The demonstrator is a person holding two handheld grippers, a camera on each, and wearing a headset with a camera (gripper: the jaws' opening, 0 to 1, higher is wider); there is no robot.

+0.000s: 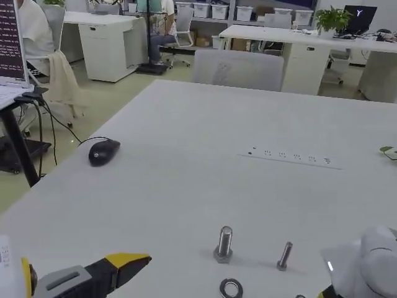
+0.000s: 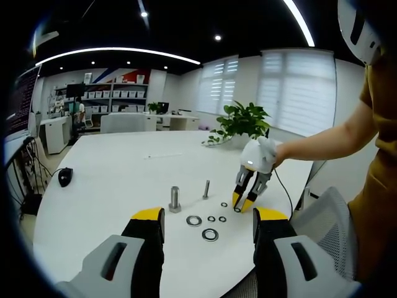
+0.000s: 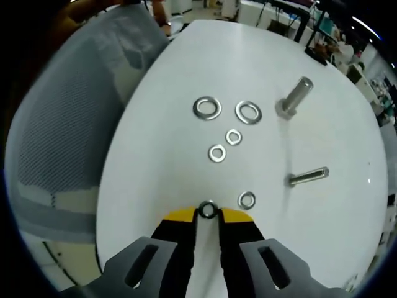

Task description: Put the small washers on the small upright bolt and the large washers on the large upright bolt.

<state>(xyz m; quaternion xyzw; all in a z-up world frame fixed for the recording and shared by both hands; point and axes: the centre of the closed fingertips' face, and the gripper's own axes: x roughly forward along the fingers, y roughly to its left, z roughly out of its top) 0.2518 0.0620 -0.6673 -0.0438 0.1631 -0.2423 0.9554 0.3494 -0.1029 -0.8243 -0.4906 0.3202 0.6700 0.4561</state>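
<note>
Washer between right tongs

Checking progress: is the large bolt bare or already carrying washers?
Bare: nothing rings the large bolt on its shank, and both large washers lie flat on the table beside it.

The head view's bottom edge crops a small washer (barely a sliver shows).

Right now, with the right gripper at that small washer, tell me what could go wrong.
The small washer is pinched by its edges in the right gripper, so it may pop out on lifting. A neighbouring washer lies close and could get knocked. The small bolt is slender; a bump might topple it.
</note>
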